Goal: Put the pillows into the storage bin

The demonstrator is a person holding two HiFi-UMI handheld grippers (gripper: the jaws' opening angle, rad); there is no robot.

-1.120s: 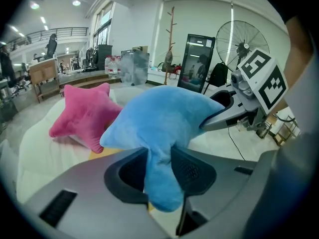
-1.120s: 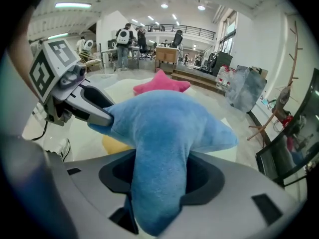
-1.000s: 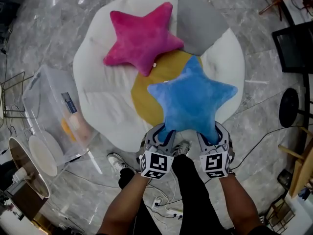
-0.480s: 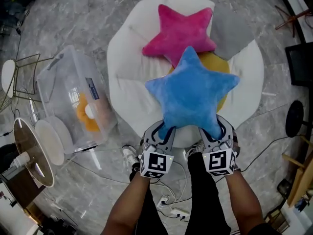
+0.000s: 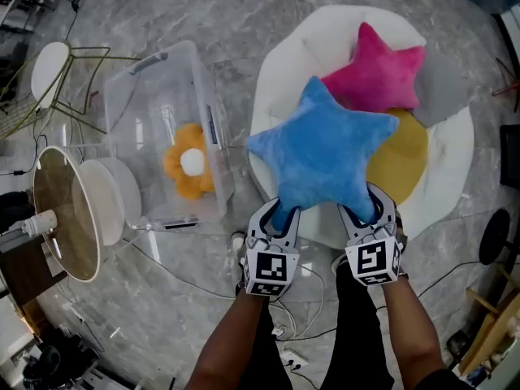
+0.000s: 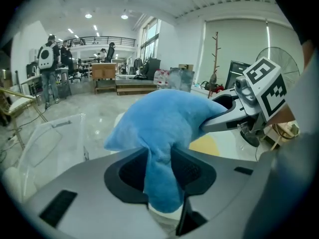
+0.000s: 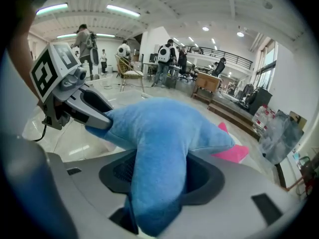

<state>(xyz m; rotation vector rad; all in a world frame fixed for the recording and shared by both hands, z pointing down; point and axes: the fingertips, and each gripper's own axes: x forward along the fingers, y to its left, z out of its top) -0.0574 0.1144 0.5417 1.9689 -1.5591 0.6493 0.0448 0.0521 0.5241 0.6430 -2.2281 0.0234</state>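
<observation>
A blue star pillow (image 5: 321, 153) hangs in the air, held by its two lower points. My left gripper (image 5: 280, 216) is shut on the left point (image 6: 158, 183), and my right gripper (image 5: 364, 210) is shut on the right point (image 7: 157, 183). To its left on the floor stands the clear storage bin (image 5: 138, 96), with an orange flower pillow (image 5: 191, 162) inside. A pink star pillow (image 5: 378, 71), a yellow round pillow (image 5: 406, 157) and a grey pillow (image 5: 443, 92) lie on the white beanbag (image 5: 301, 55) behind the blue star.
A round white and tan side table (image 5: 77, 210) stands left of the bin. A wire-frame chair (image 5: 61, 67) is at the far left. Cables (image 5: 171, 270) run over the marble floor near my feet. People stand far off in the hall (image 7: 164, 59).
Both grippers have carried the blue star pillow up and left, off the beanbag toward the bin. The bin now shows nearer the middle of the head view.
</observation>
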